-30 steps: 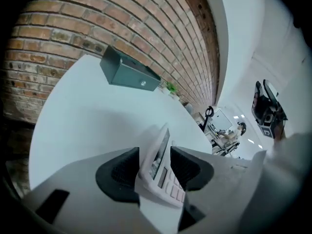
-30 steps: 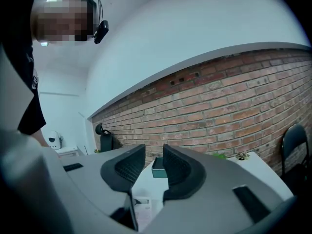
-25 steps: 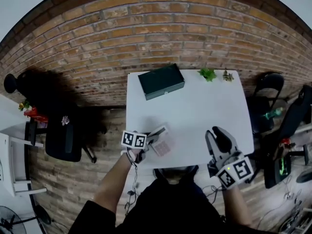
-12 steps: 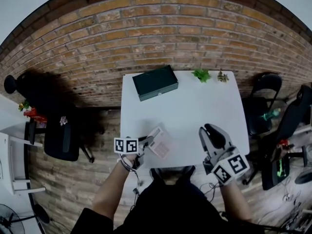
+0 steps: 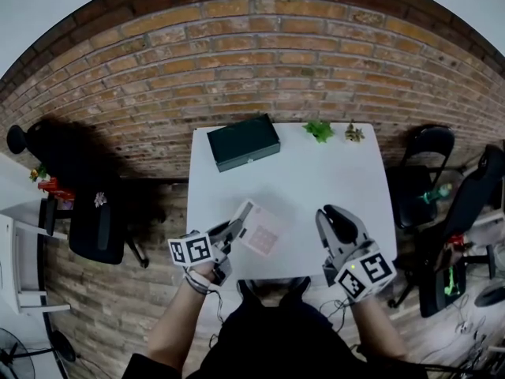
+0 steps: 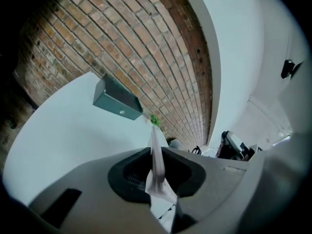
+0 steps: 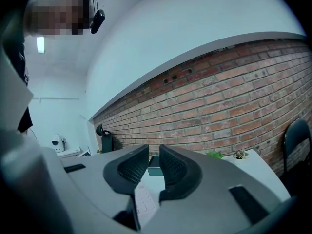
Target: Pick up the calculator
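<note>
The calculator, pale with pinkish keys, hangs tilted above the white table near its front edge. My left gripper is shut on its left edge. In the left gripper view the calculator stands edge-on, pinched between the two jaws. My right gripper hovers over the table's front right part, apart from the calculator. Its jaws are closing with a narrow gap and nothing between them. The right gripper view shows the calculator low down, beyond that gripper.
A dark green box lies at the table's far left corner, and two small plants stand at the far edge. A brick wall rises behind. Black chairs flank the table on both sides.
The left gripper closed on the calculator's edge and lifted it off the table, tilting it up. The right gripper's jaws narrowed and it drifted a little left.
</note>
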Demonstrator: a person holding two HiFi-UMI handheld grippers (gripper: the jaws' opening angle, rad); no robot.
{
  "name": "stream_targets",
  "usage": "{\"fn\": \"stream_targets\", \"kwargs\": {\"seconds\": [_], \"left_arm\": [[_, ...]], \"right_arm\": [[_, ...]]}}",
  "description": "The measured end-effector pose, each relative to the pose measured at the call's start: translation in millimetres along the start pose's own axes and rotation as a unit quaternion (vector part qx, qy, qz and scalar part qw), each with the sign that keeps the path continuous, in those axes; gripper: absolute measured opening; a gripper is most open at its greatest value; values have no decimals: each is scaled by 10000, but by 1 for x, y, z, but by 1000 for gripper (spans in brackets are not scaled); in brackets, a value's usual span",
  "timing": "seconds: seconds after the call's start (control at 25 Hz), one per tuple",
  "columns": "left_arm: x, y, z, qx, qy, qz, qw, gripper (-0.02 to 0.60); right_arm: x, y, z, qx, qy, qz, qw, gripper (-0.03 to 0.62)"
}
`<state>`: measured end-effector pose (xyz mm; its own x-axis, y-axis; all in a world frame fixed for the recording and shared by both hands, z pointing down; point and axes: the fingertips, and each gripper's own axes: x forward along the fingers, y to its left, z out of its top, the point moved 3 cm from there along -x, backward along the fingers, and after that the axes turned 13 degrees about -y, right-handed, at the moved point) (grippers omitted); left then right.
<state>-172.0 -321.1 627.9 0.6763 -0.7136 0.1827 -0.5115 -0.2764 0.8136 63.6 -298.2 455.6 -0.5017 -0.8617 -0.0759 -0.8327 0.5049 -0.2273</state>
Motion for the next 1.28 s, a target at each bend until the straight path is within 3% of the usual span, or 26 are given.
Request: {"fn": "stream_targets", "kwargs": {"seconds": [0.28, 0.56, 1.04, 1.28], "left_arm": [[2, -67, 43, -76, -818, -407, 9958, 55], [-3, -121, 87, -283, -1621, -770, 9834, 57], [-17, -202, 125, -347, -2335, -1250, 9637, 57], [-14, -217, 120, -344, -2334, -1342, 9625, 57]], "right_arm": [[-1, -16, 24, -228, -256, -210, 9992, 60], [-4, -20, 50, -379, -441, -146, 9982, 46], [-16, -19, 77, -511, -697, 22, 9963, 36], [-26, -29, 75, -493, -709, -42, 9963, 35]]}}
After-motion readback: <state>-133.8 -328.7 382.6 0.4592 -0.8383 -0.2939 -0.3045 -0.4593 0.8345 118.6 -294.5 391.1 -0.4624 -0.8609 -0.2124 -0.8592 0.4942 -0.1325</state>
